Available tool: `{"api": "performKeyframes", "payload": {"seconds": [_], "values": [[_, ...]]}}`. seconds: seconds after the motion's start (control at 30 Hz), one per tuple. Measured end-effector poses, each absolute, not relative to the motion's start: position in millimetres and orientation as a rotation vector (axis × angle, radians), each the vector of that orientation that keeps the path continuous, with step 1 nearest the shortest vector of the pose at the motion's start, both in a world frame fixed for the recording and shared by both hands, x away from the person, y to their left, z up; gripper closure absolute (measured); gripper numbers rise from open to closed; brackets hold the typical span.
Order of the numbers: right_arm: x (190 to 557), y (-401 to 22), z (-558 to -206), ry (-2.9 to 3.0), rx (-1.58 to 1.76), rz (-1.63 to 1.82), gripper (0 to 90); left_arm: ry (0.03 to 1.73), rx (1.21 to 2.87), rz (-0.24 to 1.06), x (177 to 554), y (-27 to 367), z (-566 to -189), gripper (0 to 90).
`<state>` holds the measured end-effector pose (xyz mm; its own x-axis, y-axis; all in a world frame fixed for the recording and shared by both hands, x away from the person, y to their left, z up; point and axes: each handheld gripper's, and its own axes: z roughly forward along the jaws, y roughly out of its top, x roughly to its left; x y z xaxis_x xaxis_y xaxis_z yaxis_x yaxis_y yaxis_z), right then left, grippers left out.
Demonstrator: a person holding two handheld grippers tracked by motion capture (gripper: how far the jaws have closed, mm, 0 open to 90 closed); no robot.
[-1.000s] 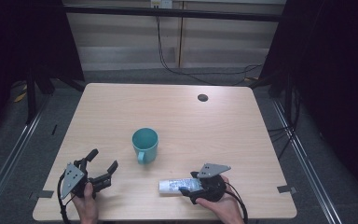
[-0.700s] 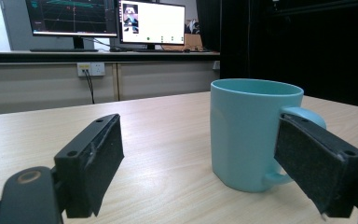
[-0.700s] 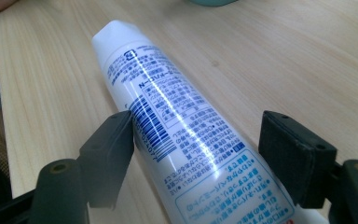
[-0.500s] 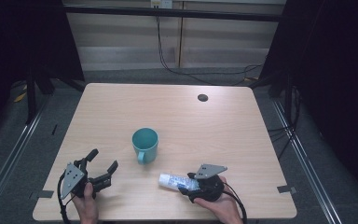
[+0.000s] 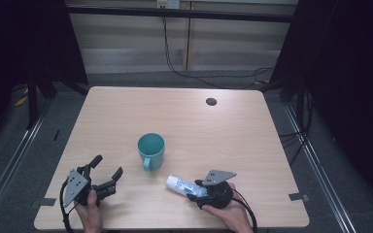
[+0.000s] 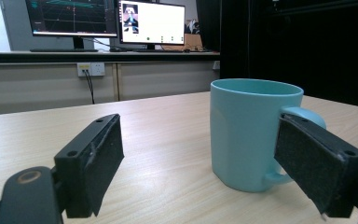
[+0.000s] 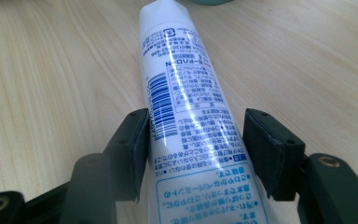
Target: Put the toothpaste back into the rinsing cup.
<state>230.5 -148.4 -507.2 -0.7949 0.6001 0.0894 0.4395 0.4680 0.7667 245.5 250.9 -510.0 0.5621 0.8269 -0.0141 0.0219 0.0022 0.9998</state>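
A teal mug (image 5: 151, 148) stands upright near the middle of the wooden table (image 5: 199, 116), its handle toward the near edge. A white tube with blue print (image 5: 179, 184) lies to its right front. My right gripper (image 5: 197, 191) has just been closing its jaws, and the tube's flat end is between them. In the right gripper view both pads press the tube's (image 7: 182, 79) sides, and my right gripper (image 7: 196, 128) grips it. My left gripper (image 5: 108, 166) is open at the near left, with nothing between its fingers. In the left gripper view, the mug (image 6: 247, 135) stands beyond my left gripper's (image 6: 198, 137) right jaw.
A small black round hole (image 5: 211, 101) marks the far right of the tabletop. Cables (image 5: 209, 77) trail over the floor behind the table, and dark frames stand on both sides. Lit monitors (image 6: 151, 21) sit on a bench far behind the mug.
The right jaws have closed onto the tube, and its cap end has swung slightly toward the far side. The left gripper and the mug have kept still.
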Motion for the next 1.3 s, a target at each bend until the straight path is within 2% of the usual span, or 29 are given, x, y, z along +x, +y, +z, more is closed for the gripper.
{"api": "performKeyframes", "payload": {"seconds": [0.2,0.37,0.5,0.87,1.13,1.3], "values": [[230,-147,-508,2.531,0.89,1.209,43.9,0.775,1.442,0.739,246,251,-510,15.5],[229,-148,-506,2.532,0.884,1.207,52.4,0.774,1.443,0.744,245,251,-510,15.5],[233,-144,-500,2.581,0.884,1.143,55.5,0.774,1.443,0.741,246,251,-510,15.5],[244,-132,-488,2.717,0.872,0.944,57.3,0.774,1.441,0.74,246,251,-510,15.5],[256,-117,-474,2.843,0.88,0.729,62.8,0.773,1.441,0.739,246,251,-510,15.5],[259,-119,-473,2.853,0.905,0.738,65.2,0.773,1.444,0.739,246,251,-510,15.5]]}}
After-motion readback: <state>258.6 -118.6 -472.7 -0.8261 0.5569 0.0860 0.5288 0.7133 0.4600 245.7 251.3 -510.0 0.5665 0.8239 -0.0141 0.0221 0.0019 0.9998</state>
